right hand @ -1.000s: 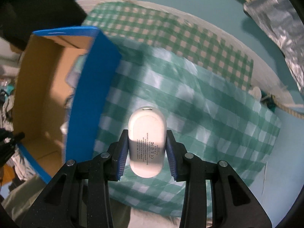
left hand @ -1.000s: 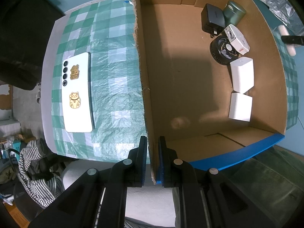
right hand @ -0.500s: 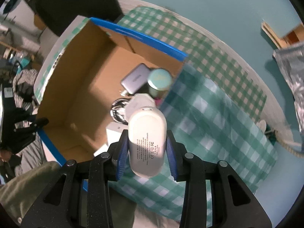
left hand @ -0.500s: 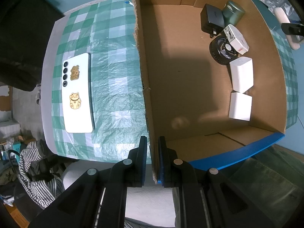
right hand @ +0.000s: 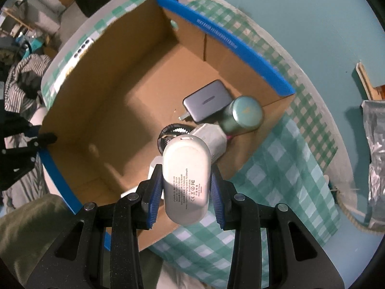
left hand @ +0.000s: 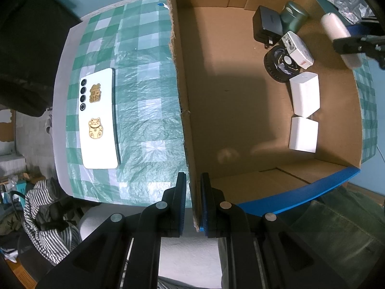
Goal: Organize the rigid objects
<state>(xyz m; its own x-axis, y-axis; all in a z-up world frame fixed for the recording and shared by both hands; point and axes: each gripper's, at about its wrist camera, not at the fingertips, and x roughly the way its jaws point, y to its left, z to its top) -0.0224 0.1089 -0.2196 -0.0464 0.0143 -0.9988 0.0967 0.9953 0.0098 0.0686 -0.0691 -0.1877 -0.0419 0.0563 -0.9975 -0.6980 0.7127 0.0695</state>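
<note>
L tongs (left hand: 193,201): bottom centre of the L wrist view, pointing straight down, closed on the near wall of the cardboard box (left hand: 185,110); one blue pad sits outside the wall, the other inside.

R tongs (right hand: 185,197): bottom centre of the R wrist view, pointing down, clamped on a white power bank (right hand: 186,178), label side up, rounded end away from the camera. In the L wrist view the bank shows at upper right, over the box's far rim.

Box interior, near to far in the L wrist view: two white blocks (left hand: 304,115) along the right wall, a black round fan (left hand: 278,66), a white adapter (left hand: 297,49), a dark charger (left hand: 268,24), a green tin (left hand: 294,15) in the far corner.

Left of the box, on the table's green check cloth (left hand: 134,72): a white phone (left hand: 98,118), face down, w/ gold stickers, well apart from the box wall.
</note>
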